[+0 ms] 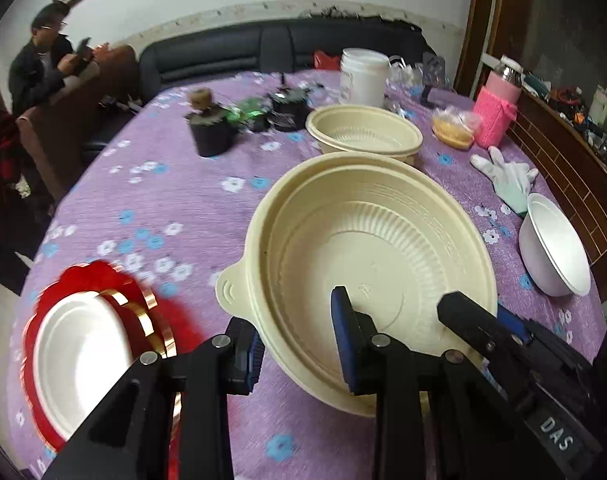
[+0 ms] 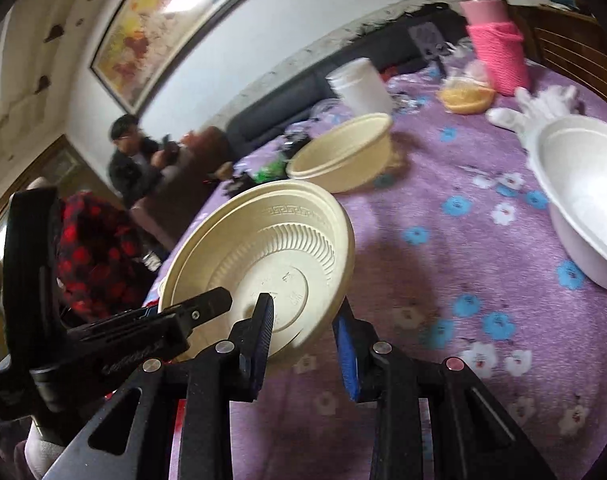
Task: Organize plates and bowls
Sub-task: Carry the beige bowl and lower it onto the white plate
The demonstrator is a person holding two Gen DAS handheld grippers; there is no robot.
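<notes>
Blue-padded black left gripper (image 1: 299, 344) is clamped on the near rim of a cream ribbed plastic bowl (image 1: 367, 248), one pad outside the wall, one inside. The right gripper (image 2: 307, 344) pinches the same bowl's (image 2: 263, 256) opposite rim, jaws narrow. This bowl is tilted, its mouth facing the left camera and its tab handle toward the left. Cream bowls: two; the second (image 1: 363, 130) sits upright farther back on the purple flowered tablecloth (image 1: 163, 208). White bowls: one (image 1: 553, 244), at right. White plates: one (image 1: 79, 356), on a red gold-edged tray (image 1: 115, 280).
</notes>
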